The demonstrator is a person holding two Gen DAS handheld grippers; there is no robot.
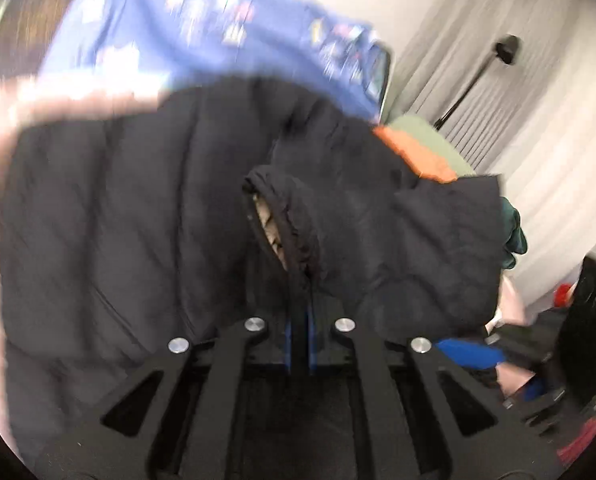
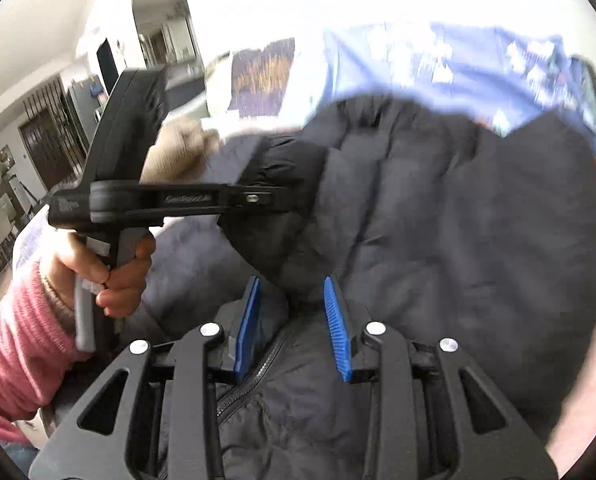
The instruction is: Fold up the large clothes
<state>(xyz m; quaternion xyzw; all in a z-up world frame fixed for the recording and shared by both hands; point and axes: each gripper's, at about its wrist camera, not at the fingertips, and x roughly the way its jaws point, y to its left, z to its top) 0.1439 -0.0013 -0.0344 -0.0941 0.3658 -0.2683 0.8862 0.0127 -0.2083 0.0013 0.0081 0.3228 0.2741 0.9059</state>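
A black puffer jacket (image 1: 118,208) is lying spread over a blue patterned bedsheet (image 1: 170,28), filling the space ahead of both tools, so the bed is serving as the folding surface. An orange panel (image 1: 413,152), probably the jacket's lining though blur makes that unsure, is showing beyond and to the right of the left tool. A sleeve with a gathered cuff (image 1: 286,216) is rising straight out from the left tool (image 1: 299,344), whose blue pads are pressing together on a pinch of that dark fabric, seemingly to carry the sleeve across the body. The person's left hand (image 2: 110,268), in a pink sweater sleeve (image 2: 14,344), is squeezing that tool's handle to the left of the right tool. The right tool (image 2: 294,328) is standing spread, its pads (image 2: 337,328) clear of the cloth, with the jacket's zipper (image 2: 250,380) running directly beneath it, likely ready for a fresh grip.
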